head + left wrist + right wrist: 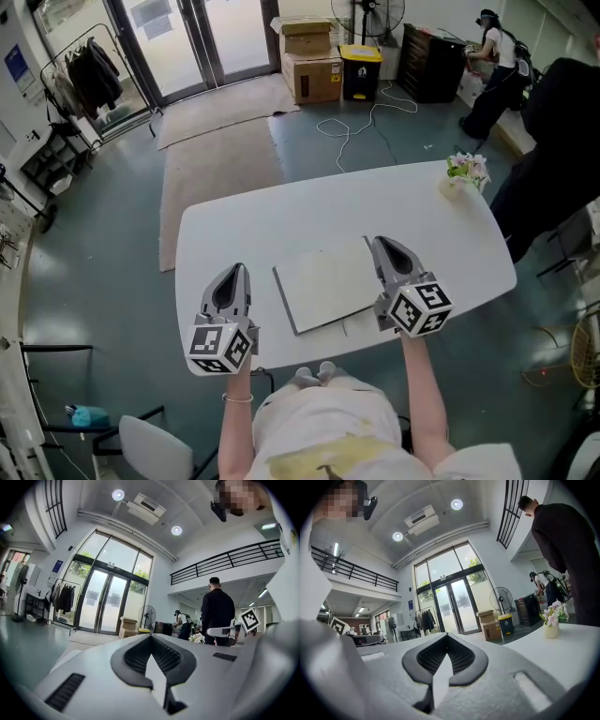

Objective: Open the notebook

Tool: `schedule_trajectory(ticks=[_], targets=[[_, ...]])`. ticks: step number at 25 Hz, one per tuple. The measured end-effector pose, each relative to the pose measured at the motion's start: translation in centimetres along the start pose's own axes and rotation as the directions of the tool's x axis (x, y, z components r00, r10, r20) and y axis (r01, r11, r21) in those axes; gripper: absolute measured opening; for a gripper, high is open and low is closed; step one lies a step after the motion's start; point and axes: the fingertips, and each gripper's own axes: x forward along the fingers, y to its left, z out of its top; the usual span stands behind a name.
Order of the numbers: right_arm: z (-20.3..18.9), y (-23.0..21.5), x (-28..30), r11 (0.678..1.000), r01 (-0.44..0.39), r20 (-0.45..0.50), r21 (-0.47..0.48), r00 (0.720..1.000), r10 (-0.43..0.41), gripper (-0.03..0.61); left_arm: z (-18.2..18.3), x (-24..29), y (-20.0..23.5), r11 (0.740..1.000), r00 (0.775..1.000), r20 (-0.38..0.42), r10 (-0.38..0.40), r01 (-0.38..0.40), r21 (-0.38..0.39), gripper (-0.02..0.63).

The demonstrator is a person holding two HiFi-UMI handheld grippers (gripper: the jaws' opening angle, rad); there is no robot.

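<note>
A closed notebook [323, 289] with a pale cover lies flat on the white table [234, 234], near its front edge. My left gripper [239, 269] hovers to the left of it, apart from it, with its jaws together and nothing in them. My right gripper [378, 242] sits along the notebook's right edge, tip by the far right corner, jaws together; I cannot tell whether it touches the cover. Both gripper views look level across the room: the left gripper [151, 637] and the right gripper [447, 635] each show their pads meeting. The notebook is in neither gripper view.
A small vase of flowers [466, 172] stands at the table's far right corner. A person in black [553, 141] stands just beyond that corner. A grey chair [155, 445] is at the near left. Cardboard boxes [311, 61], a yellow bin [361, 70] and floor cables [352, 122] lie beyond.
</note>
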Motion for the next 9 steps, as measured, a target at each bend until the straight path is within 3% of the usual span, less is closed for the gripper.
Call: schedule_trajectory(ticks=[9], targets=[[0.0,0.0,0.4,1.0,0.007,-0.01,-0.003,1.0,-0.007,0.005,0.3,-0.3,1.3,1.0,1.0,-0.006,0.026,-0.026,0.005,-0.002]])
